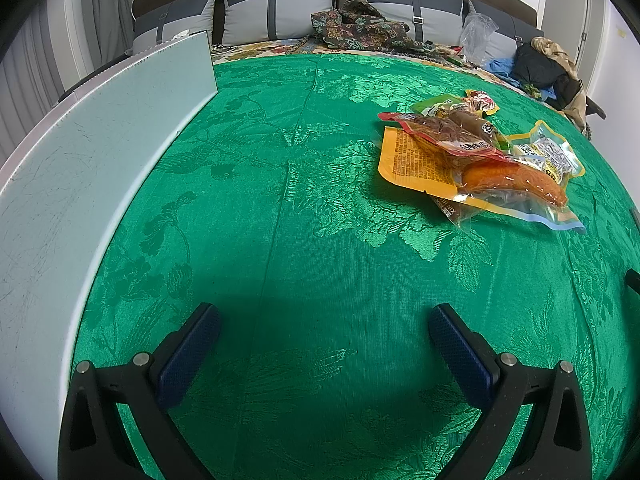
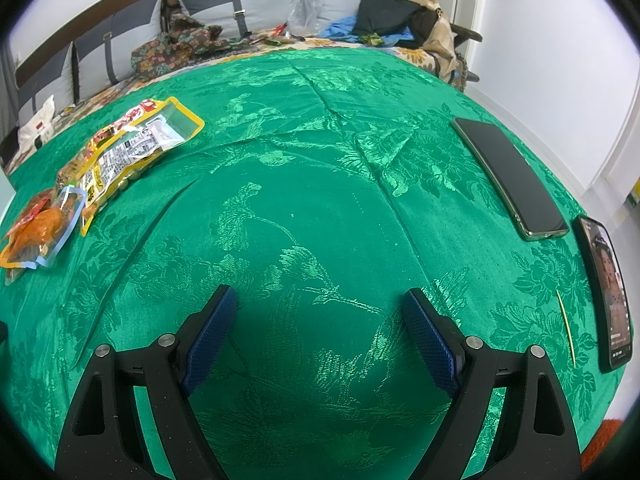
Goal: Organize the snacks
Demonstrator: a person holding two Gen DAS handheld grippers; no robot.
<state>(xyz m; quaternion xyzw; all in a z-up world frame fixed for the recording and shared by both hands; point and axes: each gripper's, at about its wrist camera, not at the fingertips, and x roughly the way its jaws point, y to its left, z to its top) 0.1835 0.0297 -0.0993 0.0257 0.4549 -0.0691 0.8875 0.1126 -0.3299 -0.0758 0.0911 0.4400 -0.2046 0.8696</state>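
My left gripper (image 1: pixel 324 330) and right gripper (image 2: pixel 320 312): both spread wide, holding nothing, over the green tablecloth (image 1: pixel 280 200). Snack packets (image 1: pixel 476 160): heaped toward its right edge. Two phones (image 2: pixel 510 176): at that edge.

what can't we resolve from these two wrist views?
- Snack pile: lower packets covered by upper ones, count unclear, left wrist view.
- Pale box: inside hidden by its own wall, left wrist view.
- Packet print: too small to read, right wrist view.
- Lit phone: squashed at the fisheye edge, right wrist view.
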